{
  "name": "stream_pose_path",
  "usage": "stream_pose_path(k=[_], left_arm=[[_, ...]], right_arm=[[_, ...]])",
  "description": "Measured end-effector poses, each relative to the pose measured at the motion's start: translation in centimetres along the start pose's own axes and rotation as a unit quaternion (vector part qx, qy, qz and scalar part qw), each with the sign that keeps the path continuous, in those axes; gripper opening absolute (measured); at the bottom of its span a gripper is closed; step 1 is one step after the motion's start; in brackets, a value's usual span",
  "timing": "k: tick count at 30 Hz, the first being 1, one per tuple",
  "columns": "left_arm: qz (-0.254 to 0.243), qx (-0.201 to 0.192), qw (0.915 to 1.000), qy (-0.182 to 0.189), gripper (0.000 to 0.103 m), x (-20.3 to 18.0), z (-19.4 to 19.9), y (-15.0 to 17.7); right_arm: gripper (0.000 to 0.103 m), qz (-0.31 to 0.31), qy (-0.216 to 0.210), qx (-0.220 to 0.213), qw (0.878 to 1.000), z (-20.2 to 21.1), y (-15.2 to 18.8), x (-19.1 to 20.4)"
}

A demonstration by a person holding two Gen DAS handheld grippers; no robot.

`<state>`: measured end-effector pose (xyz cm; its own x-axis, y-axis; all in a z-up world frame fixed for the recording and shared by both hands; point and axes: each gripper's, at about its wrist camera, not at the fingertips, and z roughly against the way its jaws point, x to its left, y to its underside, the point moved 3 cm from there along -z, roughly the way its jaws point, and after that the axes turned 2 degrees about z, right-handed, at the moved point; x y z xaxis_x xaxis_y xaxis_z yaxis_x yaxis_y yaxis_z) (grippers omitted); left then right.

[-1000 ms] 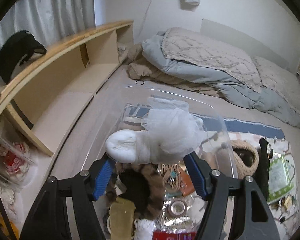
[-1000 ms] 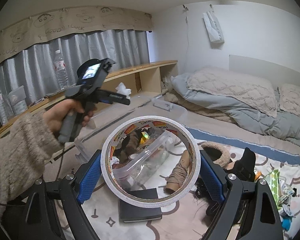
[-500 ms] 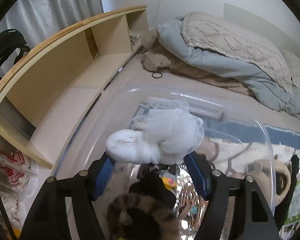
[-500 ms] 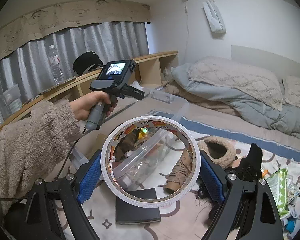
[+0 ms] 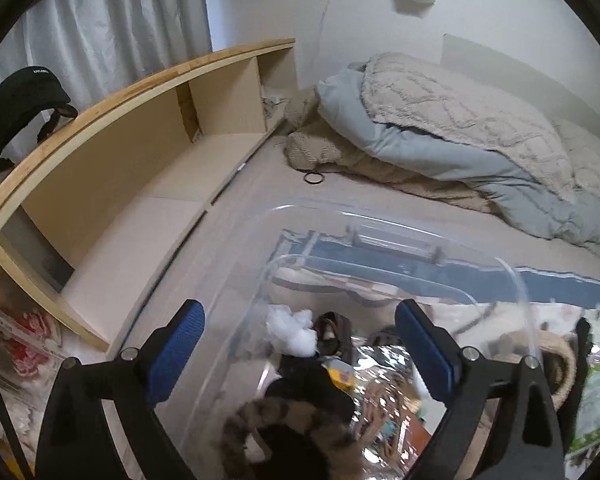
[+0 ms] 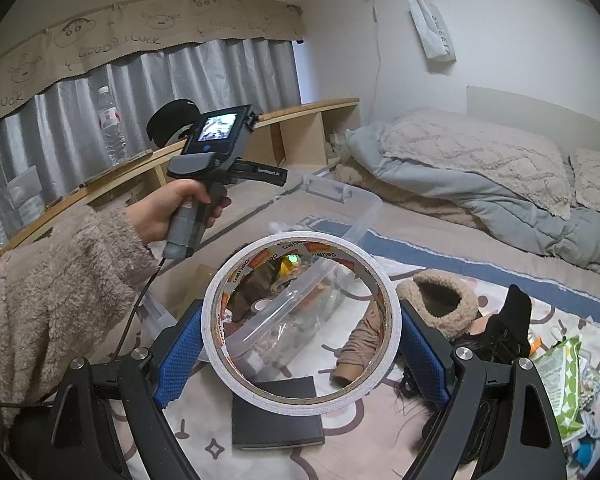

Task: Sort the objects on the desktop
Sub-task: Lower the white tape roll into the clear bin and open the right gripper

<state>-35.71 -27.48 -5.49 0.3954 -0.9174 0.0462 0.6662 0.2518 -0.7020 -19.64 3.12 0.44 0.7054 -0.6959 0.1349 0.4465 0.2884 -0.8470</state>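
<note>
The left gripper (image 5: 298, 334) is hanging over the clear bin (image 5: 380, 232), its jaws having just been opening and now standing wide apart with nothing between them, while the white puff (image 5: 292, 330) is lying inside the bin near its far left corner. To finish this step well, the person should be lifting that gripper straight up clear of the rim. The right gripper (image 6: 300, 334) is clamping a tape roll (image 6: 300, 320) across its width above the bin's near edge, ready to go in next.
</note>
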Motion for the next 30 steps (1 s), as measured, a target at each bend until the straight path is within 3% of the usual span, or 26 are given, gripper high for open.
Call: stream_pose_path(k=[10, 15, 22, 30], left_arm=[[-0.069, -0.064, 0.9954, 0.018, 0.097, -1.1, 8.5, 3.6], [-0.049, -0.066, 0.9951, 0.054, 0.097, 0.0, 11.3, 6.6], [-0.016, -0.100, 0.9935, 0.053, 0.097, 2.8, 14.0, 8.8], [0.016, -0.136, 0.9894, 0.047, 0.097, 6.7, 15.2, 10.6]], right_arm=[[0.090, 0.009, -0.009, 0.010, 1.000, -0.9, 0.1, 1.4], [0.090, 0.008, -0.025, 0.026, 0.999, -2.4, 0.0, 2.1], [0.090, 0.002, -0.052, 0.063, 0.997, -6.6, -1.0, 3.3], [0.090, 0.044, -0.077, 0.113, 0.990, -12.5, -3.2, 6.6]])
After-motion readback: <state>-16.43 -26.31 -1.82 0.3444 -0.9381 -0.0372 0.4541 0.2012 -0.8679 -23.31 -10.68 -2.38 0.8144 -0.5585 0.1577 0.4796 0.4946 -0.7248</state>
